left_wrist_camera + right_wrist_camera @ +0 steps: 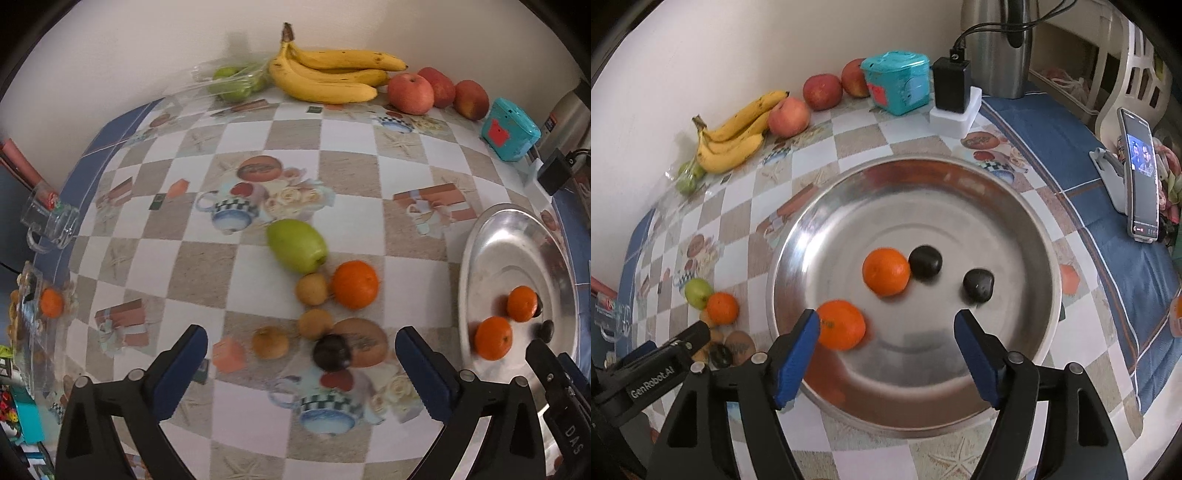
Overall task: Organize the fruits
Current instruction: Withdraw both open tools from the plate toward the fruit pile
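The left gripper [301,363] gapes wide and empty, a dark plum [331,352] on the tablecloth between its jaws. The right gripper [886,332] stands open, empty, over the steel plate [1015,206]; an orange [840,325] touches its left jaw.

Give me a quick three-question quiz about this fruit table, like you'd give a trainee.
1. How many oranges lie in the metal tray?
2. True or false: the bananas are in the tray.
3. Which is between the right gripper's fingers? A) an orange B) a dark fruit C) nothing

Key:
1. Two, alongside two dark fruits.
2. False; they lie by the wall, next to the red apples.
3. C; its jaws stand open over the tray, gripping nothing. The left gripper is open too, above the loose fruit on the table.
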A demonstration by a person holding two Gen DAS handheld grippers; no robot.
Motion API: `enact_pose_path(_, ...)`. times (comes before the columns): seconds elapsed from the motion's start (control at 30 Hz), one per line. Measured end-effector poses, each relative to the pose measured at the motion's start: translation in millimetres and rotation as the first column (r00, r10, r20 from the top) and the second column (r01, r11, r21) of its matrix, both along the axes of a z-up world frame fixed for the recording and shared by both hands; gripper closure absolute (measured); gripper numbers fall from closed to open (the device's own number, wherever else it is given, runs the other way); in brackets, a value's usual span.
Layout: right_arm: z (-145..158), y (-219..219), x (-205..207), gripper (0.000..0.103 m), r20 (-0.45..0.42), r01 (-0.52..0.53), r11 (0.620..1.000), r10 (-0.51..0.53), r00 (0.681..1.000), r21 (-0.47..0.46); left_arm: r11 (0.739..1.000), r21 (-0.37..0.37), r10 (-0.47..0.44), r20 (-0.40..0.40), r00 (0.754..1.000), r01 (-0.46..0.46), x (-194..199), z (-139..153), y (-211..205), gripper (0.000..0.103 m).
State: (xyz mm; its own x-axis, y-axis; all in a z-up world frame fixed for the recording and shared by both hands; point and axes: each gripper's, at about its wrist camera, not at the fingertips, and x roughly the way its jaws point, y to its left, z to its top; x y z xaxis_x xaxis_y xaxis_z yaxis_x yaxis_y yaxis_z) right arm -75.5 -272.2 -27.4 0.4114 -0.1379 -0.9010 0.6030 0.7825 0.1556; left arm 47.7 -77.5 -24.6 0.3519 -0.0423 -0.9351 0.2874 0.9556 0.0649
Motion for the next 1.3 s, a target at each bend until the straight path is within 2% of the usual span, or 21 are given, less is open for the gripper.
enact_pose_path(0.23,-1,13,-5,0.021,0.005,-0.014,1.0,0.014,1.0,-0.003,0.999,-0.007,0.033,0.006,0.999,-0.033,-7,-5,27,0.0)
enact_pose_path(0.3,-2,16,-5,0.013,0.0,-0.02,1.0,0.02,1.0,-0.005,0.999,-0.016,0.049,0.005,0.999,-0.049,-7,-5,34,0.0)
enact_pose_path(0.33,-1,18,-5,0.012,0.0,-0.023,1.0,0.023,1.0,-0.008,0.998,-0.021,0.054,0.006,0.999,-0.054,-7,-5,37,0.0)
enact_pose_path(0.5,0,27,-6,0.012,0.001,-0.048,0.999,0.048,0.999,-0.023,0.997,-0.019,0.076,0.009,0.997,-0.076,-5,-7,52,0.0)
enact_pose_path(0.63,2,36,-3,0.012,0.002,-0.072,0.997,0.072,0.997,-0.042,0.991,-0.067,0.115,0.005,0.993,-0.114,2,1,70,0.0)
enact_pose_path(0.8,5,48,4,0.012,0.017,-0.112,0.993,0.113,0.993,-0.046,0.982,-0.077,0.172,0.023,0.985,-0.17,12,6,91,0.0)
enact_pose_path(0.97,11,65,16,0.012,0.063,-0.161,0.987,0.163,0.985,-0.028,0.971,-0.104,0.216,0.014,0.976,-0.214,20,7,105,0.0)
enact_pose_path(1.17,16,85,33,0.012,0.113,-0.215,0.977,0.213,0.97,-0.002,0.971,-0.121,0.212,0.019,0.977,-0.208,24,8,107,0.0)
enact_pose_path(1.3,13,102,44,0.012,0.111,-0.273,0.962,0.27,0.956,0.01,0.97,-0.131,0.206,0.0,0.978,-0.205,25,5,107,0.0)
